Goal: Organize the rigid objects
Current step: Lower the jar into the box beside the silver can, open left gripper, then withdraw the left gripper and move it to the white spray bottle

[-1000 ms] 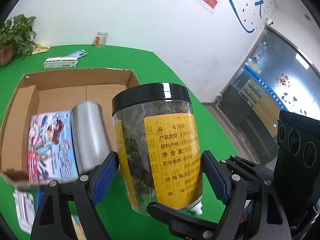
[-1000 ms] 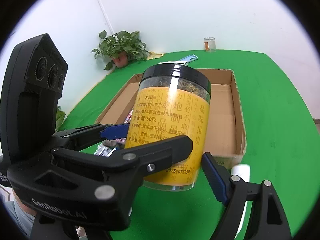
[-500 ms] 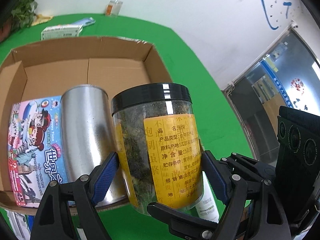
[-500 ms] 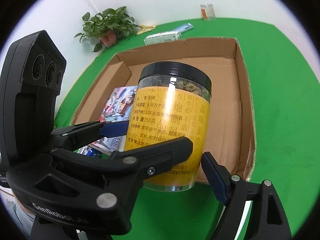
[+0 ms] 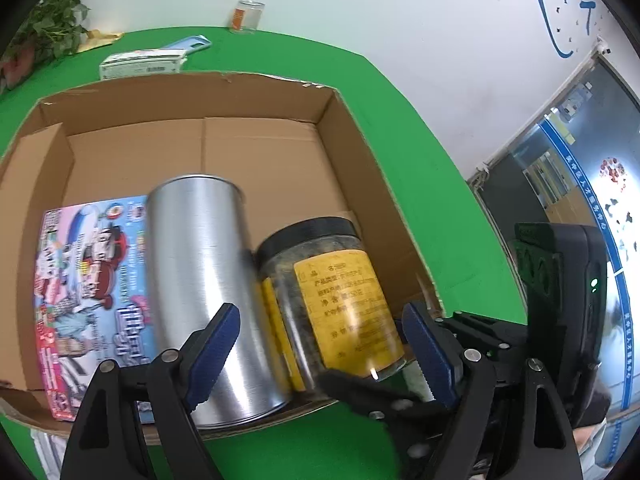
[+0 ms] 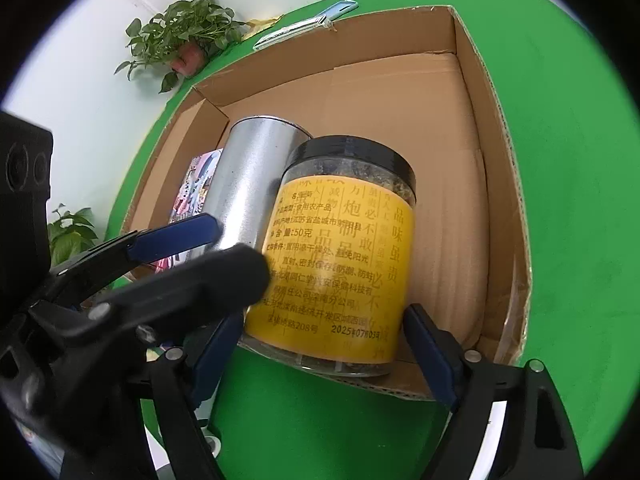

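My right gripper (image 6: 324, 344) has its jaws opening, and the yellow-labelled jar (image 6: 340, 256) sits between them with the pads just off its sides. My left gripper (image 5: 324, 350) stands spread wide, its pads clear of the jar too. The jar lies inside the cardboard box (image 5: 360, 136), touching the silver can (image 5: 200, 280) there.

A black lid and yellow label are borne by the clear jar (image 5: 332, 300). The can (image 5: 204, 280) is brushed silver, the box (image 5: 256, 100) brown, the counter (image 5: 400, 128) green, and the book (image 5: 88, 280) pink and blue with cartoons.
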Motion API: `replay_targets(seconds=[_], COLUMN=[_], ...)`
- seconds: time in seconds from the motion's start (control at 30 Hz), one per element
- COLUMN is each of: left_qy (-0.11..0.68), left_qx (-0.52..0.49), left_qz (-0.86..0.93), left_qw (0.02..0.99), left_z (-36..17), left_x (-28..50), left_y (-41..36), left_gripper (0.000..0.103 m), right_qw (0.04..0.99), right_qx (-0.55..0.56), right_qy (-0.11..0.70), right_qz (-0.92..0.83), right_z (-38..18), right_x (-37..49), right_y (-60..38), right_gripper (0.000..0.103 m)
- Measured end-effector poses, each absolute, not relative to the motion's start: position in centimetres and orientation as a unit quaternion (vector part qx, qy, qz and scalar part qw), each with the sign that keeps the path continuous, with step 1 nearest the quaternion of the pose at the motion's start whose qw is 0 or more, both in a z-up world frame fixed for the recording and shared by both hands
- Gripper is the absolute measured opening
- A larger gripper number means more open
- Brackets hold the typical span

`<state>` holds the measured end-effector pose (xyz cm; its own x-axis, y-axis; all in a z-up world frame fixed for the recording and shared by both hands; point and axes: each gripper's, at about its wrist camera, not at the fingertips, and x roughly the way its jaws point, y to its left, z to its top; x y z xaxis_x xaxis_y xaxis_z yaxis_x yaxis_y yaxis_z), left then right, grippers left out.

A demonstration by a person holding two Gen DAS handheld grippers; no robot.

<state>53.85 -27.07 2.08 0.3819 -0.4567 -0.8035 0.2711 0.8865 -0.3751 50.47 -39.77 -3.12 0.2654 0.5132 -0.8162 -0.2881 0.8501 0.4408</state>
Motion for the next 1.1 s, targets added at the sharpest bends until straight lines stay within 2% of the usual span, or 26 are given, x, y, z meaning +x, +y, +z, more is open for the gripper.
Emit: replay_targets(seconds=[0.2, 0.27, 0.3, 0.33, 0.53, 0.57, 0.6, 0.63, 0.77, 1.1], left_qy=[0.489, 0.481, 0.474, 0.465, 0.4, 0.386, 0.374, 0.357, 0.317, 0.316], left_qx=[-0.097, -0.095, -0.092, -0.088, -0.047, -0.042, -0.037, -0.028, -0.007, -0.035], left_qz=[-0.205, -0.202, -0.199, -0.199, -0.188, -0.185, -0.179, -0.168, -0.145, -0.105], left_qw=[0.842, 0.848, 0.853, 0.859, 0.896, 0.903, 0.909, 0.918, 0.937, 0.942], left_z=[2.3, 2.7, 2.8, 3.0, 4.5, 4.6, 5.0, 5.1, 5.2, 3.5], left_x=[51.7, 51.0, 50.4, 49.8, 46.1, 45.4, 44.6, 43.7, 40.9, 34.8], left_y=[-24.4, -23.2, -22.9, -22.7, -22.0, -22.0, -22.0, -21.9, -21.8, -18.6], left_gripper=[0.082, 0.082, 0.082, 0.082, 0.085, 0.087, 0.094, 0.103, 0.103, 0.103], right_qw=[0.802, 0.805, 0.806, 0.81, 0.821, 0.832, 0.841, 0.856, 0.894, 0.922], right_qx=[0.094, 0.072, 0.053, 0.047, 0.068, 0.073, 0.071, 0.066, 0.057, 0.021], right_qy=[0.517, 0.52, 0.53, 0.547, 0.532, 0.517, 0.506, 0.484, 0.427, 0.375], right_qz=[0.286, 0.276, 0.259, 0.207, 0.196, 0.185, 0.178, 0.167, 0.126, 0.091], right_z=[-0.9, -1.3, -1.7, -2.0, -1.6, -0.9, -0.3, 0.6, 2.2, 1.2], right_x=[49.2, 49.0, 49.0, 48.9, 47.6, 46.7, 46.1, 44.9, 40.6, 33.2], right_y=[-40.1, -39.4, -38.9, -38.8, -39.1, -39.2, -39.3, -39.3, -39.2, -37.1], right_gripper=[0.082, 0.07, 0.068, 0.068, 0.068, 0.071, 0.076, 0.085, 0.09, 0.09])
